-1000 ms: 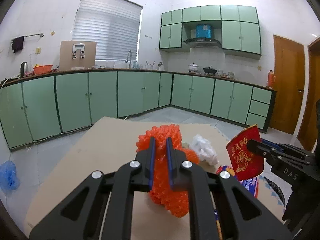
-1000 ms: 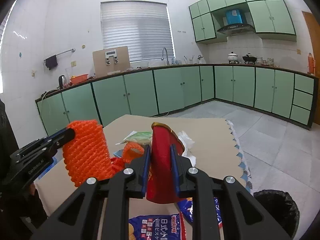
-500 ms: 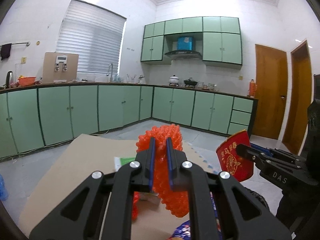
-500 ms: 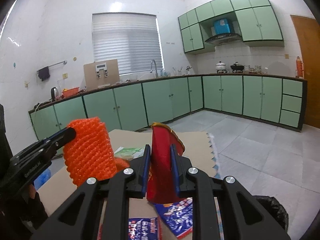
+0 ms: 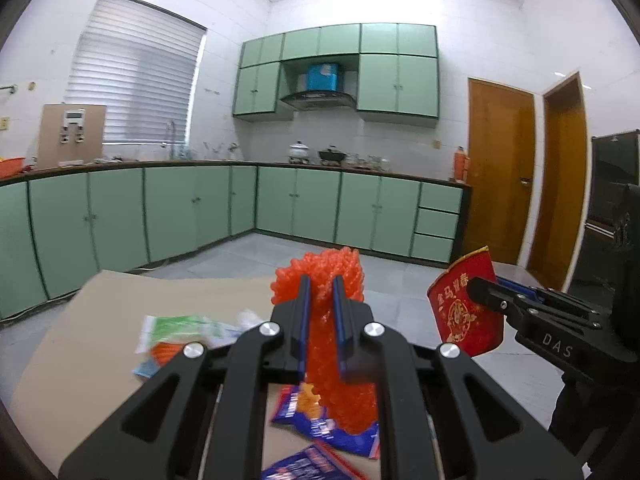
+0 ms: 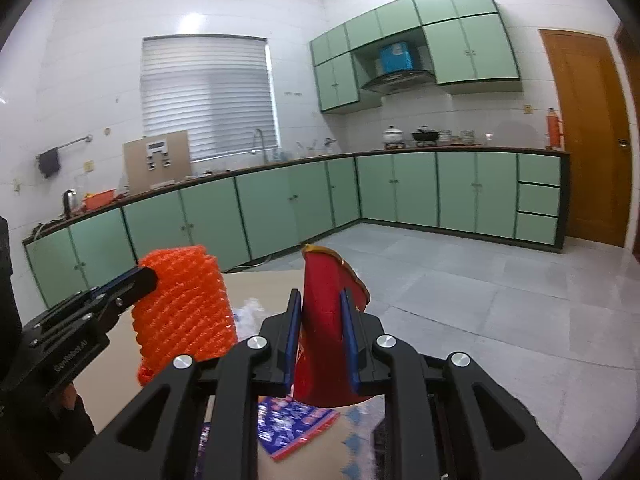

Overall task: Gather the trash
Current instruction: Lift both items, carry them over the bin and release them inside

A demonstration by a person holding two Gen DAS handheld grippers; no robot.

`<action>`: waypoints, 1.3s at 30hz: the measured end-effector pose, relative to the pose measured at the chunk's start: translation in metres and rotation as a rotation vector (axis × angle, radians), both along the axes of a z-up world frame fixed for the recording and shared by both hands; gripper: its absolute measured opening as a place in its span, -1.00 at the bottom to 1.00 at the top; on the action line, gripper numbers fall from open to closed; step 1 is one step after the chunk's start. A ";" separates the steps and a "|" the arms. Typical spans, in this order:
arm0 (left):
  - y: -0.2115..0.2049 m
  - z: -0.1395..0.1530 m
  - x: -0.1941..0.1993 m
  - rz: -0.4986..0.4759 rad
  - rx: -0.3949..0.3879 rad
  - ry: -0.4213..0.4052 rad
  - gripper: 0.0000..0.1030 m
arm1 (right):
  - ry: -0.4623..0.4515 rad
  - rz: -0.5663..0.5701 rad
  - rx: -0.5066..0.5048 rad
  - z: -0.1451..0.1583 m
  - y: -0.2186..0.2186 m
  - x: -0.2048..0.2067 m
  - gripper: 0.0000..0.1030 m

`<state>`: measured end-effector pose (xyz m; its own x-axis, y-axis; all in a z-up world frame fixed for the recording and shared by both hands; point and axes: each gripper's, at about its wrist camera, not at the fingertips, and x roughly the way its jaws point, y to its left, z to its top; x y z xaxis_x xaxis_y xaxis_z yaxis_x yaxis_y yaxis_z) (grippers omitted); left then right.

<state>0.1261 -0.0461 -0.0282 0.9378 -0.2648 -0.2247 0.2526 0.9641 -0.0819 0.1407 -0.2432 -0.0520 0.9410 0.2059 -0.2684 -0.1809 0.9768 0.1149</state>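
Left wrist: left gripper (image 5: 320, 300) is clamped on the orange net (image 5: 340, 360), which pokes up past the tips and hangs loose below them. Risk: the net is soft mesh, so a quick swing could pull it out of the pads, or its dangling end could snag the blue wrappers (image 5: 320, 420) under it and drag them along. The red packet (image 5: 466, 312) is up in the air to the right, pinched by the right gripper (image 5: 480, 294), near the net but apart from it. The cardboard sheet (image 5: 100, 340) carries the rest: the green wrapper (image 5: 180, 328) sits mid-sheet, the blue ones by its near edge. Beyond the far edge there is open floor up to the cabinets.

Right wrist: the right gripper (image 6: 320, 308) grips the red packet (image 6: 328, 320) upright and well seated. The left gripper (image 6: 148, 280) holds the net (image 6: 184, 312) just beside it on the left, so converging hands could knock together. A black bag rim (image 6: 516, 408), blurred, shows bottom right off the sheet's right edge, probably the bin; dropping short would land trash on the tiles. To the right is bare floor with plenty of room.
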 end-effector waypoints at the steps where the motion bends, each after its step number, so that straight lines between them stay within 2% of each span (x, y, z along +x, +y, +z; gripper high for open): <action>1: -0.006 -0.001 0.002 -0.012 0.000 0.001 -0.82 | 0.001 -0.010 -0.001 -0.001 -0.004 -0.002 -0.62; 14: -0.099 -0.024 0.030 -0.187 0.020 0.029 -0.82 | 0.049 -0.196 0.007 -0.021 -0.090 -0.010 -0.62; 25: -0.168 -0.060 0.060 -0.279 0.059 0.095 -0.82 | 0.126 -0.311 0.013 -0.058 -0.154 -0.003 -0.62; 30: -0.189 -0.078 0.080 -0.314 0.079 0.156 -0.79 | 0.164 -0.342 0.024 -0.073 -0.174 0.007 -0.58; 32: -0.197 -0.087 0.088 -0.333 0.089 0.192 -0.71 | 0.186 -0.359 0.030 -0.082 -0.183 0.009 -0.57; 34: -0.202 -0.092 0.094 -0.337 0.100 0.214 -0.68 | 0.208 -0.377 0.044 -0.089 -0.192 0.013 -0.41; 37: -0.208 -0.098 0.104 -0.341 0.118 0.247 -0.32 | 0.225 -0.411 0.056 -0.098 -0.203 0.011 -0.33; 39: -0.207 -0.101 0.102 -0.345 0.123 0.249 -0.25 | 0.225 -0.424 0.062 -0.099 -0.207 0.008 -0.21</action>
